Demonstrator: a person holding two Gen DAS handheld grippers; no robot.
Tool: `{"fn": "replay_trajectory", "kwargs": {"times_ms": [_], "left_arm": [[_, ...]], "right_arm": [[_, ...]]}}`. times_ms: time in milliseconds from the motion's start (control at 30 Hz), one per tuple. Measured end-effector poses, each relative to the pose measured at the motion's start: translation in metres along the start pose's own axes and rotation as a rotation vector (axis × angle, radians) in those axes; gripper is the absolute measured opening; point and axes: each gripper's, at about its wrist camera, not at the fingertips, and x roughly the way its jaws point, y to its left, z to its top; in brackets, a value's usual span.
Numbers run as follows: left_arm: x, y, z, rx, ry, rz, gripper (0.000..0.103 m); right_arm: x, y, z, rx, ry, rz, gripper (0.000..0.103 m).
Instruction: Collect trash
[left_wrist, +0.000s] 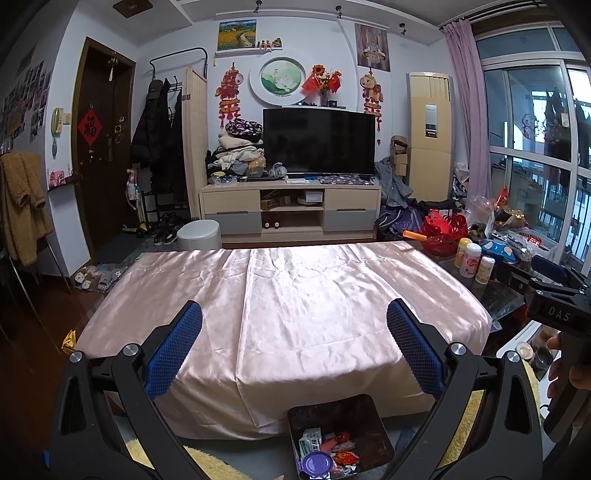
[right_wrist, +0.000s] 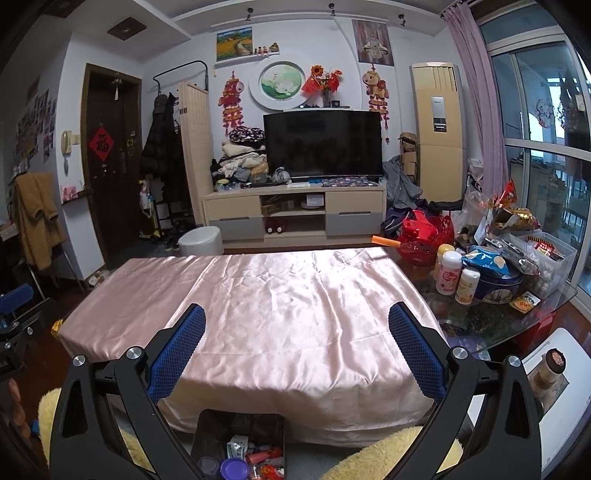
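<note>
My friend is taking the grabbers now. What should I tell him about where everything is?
Left gripper: open, holding nothing, held above the near end of the pink cloth.
Right gripper: open, holding nothing, beside the left one.
Bin: on the floor just in front of the table, with wrappers and a purple lid already inside.
Done: no trash shows on the cloth.
Left: maybe the small gold wrapper on the floor by the table's left corner. The packets and bottles on the glass table may not be trash.
</note>
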Motion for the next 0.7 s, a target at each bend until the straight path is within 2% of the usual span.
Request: {"fn": "replay_trajectory", "kwargs": {"times_ms": [700], "left_arm": [[-0.0010, 0.0006, 0.0012, -0.002, -0.004, 0.000, 0.095]], "right_arm": [[-0.0002, 0.0001, 0.0007, 0.000, -0.002, 0.001, 0.100]]}}
